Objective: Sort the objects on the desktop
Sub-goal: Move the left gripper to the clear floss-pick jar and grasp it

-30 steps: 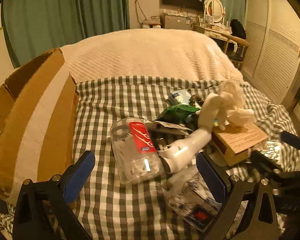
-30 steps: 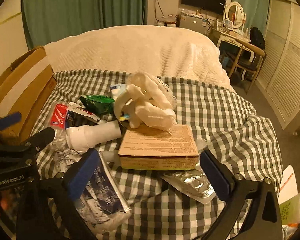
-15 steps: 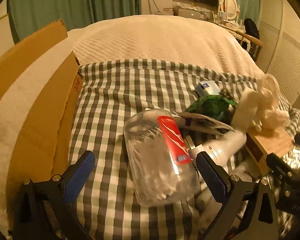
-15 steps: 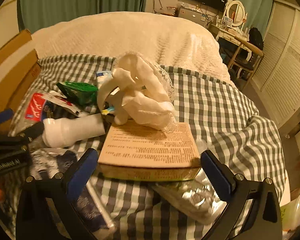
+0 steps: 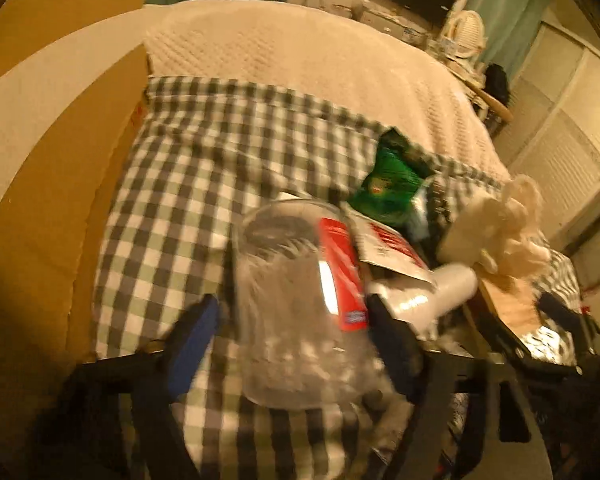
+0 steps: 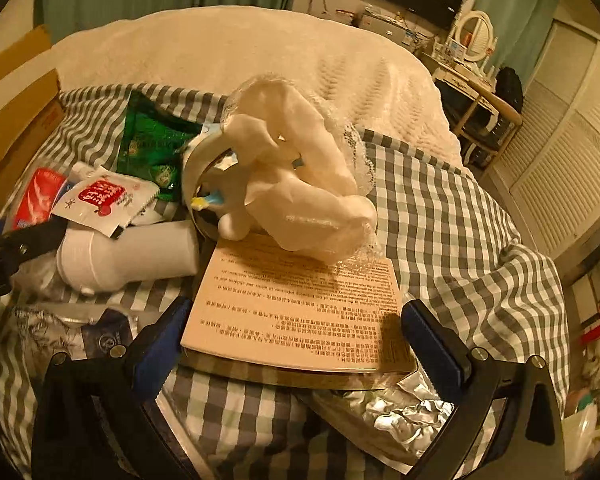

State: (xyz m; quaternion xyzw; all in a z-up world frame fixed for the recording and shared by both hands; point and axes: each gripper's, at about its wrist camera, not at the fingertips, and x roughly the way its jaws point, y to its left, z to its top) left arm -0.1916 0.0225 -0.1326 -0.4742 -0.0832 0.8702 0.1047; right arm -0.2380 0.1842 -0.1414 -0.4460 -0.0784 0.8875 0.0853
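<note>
Both tongs settle over the clutter on the bed, one item each.

The left tongs [image 5: 292,320] are closing around the clear plastic jar [image 5: 296,312] with the red label, which lies between the pads on the checked cloth [image 5: 204,152]; the picture is blurred, so contact on both sides cannot be told, and I judge the pads not yet pressing. The cardboard box [image 5: 52,208] stands just left of them. To do this well, the pads should meet the jar's rounded sides squarely, since slick plastic could squirt forward. The right tongs [image 6: 296,332] stand released astride the flat printed box [image 6: 296,300], with white crumpled wrapping [image 6: 296,184] resting on its far end and a white bottle [image 6: 128,256] beyond their left finger; closing gently should avoid tipping the wrapping.
</note>
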